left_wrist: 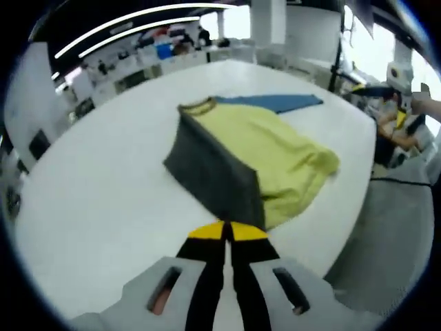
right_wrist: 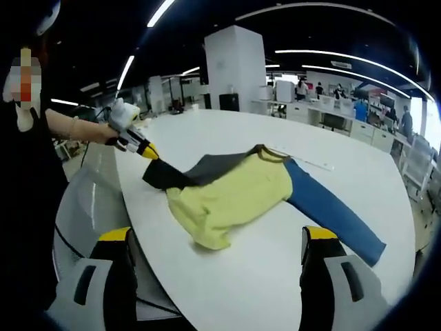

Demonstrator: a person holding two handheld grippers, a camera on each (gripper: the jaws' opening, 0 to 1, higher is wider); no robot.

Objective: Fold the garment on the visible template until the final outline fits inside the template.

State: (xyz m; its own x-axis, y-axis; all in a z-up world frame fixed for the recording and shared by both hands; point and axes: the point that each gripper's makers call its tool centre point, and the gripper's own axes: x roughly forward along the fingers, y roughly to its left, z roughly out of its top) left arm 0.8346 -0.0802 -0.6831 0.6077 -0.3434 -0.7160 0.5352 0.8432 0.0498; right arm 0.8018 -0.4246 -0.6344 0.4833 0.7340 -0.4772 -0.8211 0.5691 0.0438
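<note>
A garment with a yellow body (left_wrist: 275, 155) (right_wrist: 231, 193), a grey sleeve (left_wrist: 213, 169) (right_wrist: 200, 169) and a blue sleeve (left_wrist: 275, 102) (right_wrist: 331, 207) lies on the white table (left_wrist: 103, 186) (right_wrist: 275, 276). My left gripper (left_wrist: 225, 231) is shut on the end of the grey sleeve, which is pulled taut toward the camera. In the right gripper view the left gripper (right_wrist: 146, 151) holds that sleeve end at the table's left edge. My right gripper (right_wrist: 217, 243) stands wide open above the near table edge, short of the yellow hem, with nothing between its jaws.
A faint pale line (right_wrist: 306, 161) runs on the table beyond the collar. The rounded table edge (left_wrist: 358, 207) drops off to grey floor. A person (right_wrist: 27, 172) stands at the left. Desks and shelves fill the room behind.
</note>
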